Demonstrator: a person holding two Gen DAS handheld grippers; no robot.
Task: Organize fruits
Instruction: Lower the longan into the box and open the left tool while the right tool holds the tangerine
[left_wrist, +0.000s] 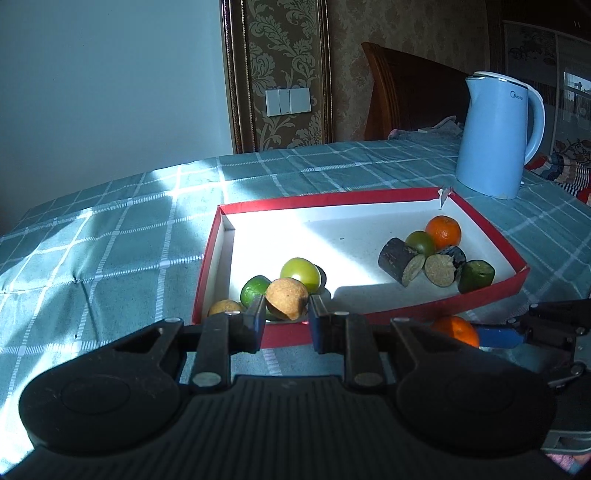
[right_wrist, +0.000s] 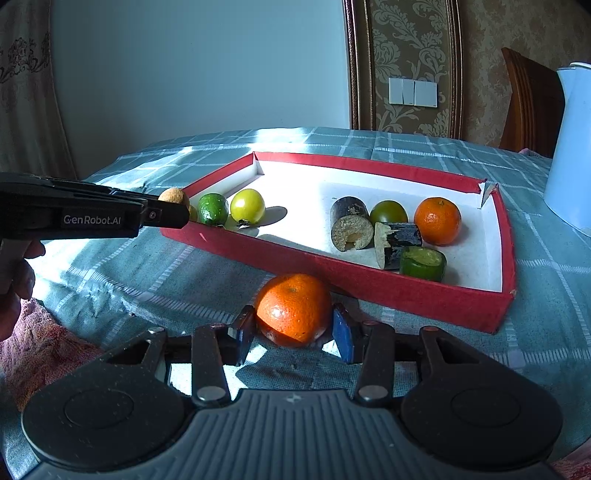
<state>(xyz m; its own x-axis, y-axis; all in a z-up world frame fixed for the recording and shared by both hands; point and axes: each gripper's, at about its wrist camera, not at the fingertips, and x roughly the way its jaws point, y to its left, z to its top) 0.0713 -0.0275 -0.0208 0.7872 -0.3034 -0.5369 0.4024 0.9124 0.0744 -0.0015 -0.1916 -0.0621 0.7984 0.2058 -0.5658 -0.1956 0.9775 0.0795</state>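
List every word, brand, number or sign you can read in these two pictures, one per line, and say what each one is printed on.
"GenRobot.AI": white lettering on the side of the left gripper, seen from the right wrist view.
A small logo with a brand word beside it, near the top of the blue kettle: too small and blurred to read for certain.
A small light emblem on the right gripper's body: a sign, not text.
Nothing else bears readable text.

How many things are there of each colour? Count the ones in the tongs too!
Orange fruits: 2
Green fruits: 4
Tan fruits: 2
Dark cut pieces: 2
Total: 10
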